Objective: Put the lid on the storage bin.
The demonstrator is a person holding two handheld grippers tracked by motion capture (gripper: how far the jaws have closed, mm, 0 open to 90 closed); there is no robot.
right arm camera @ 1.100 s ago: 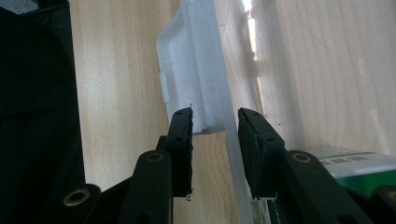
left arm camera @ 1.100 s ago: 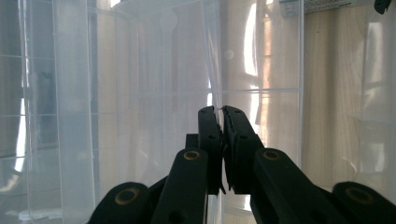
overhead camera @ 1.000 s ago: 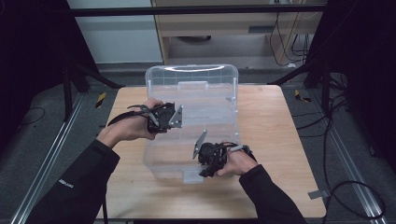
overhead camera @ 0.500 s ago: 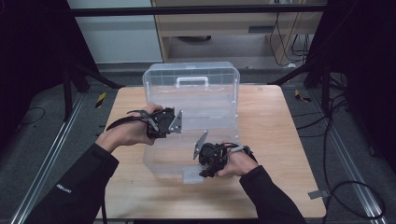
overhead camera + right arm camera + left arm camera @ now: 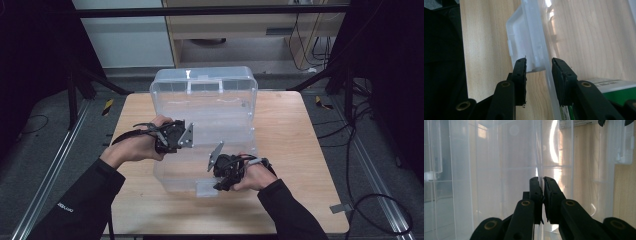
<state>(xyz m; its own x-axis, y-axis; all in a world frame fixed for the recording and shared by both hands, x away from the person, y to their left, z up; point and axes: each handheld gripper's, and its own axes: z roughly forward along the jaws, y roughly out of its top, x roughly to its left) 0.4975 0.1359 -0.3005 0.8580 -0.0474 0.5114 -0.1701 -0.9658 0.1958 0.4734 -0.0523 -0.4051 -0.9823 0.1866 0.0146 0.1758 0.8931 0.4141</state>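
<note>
Clear plastic bin (image 5: 220, 107) sits near the centre of the high view, resting on a light wooden tabletop (image 5: 295, 130), with its far end toward the top of the frame and its near end toward the bottom edge of the wood. Its walls are see-through, so the wood grain shows through them.

At centre left of the high view, the left gripper (image 5: 186, 135) is held against the bin's left long wall by the person's left hand (image 5: 137, 145). In the left gripper view its black jaws are drawn nearly together on a thin upright edge of the clear plastic (image 5: 537, 157), which runs up from between the tips; they appear to be pinching that wall, though the plastic is so transparent that the contact is hard to confirm.

Lower centre of the high view, the right gripper (image 5: 216, 159) sits at the bin's near end, held by the right hand (image 5: 252, 175). In the right gripper view its jaws stand apart, one on each side of the bin's wall, just below a white moulded latch tab (image 5: 524, 42) on the rim. The left jaw lies close beside the tab's lower corner; the right jaw is on the inner side of the wall. A green and white object (image 5: 614, 91) shows at the lower right of that view, partly cut off.
</note>
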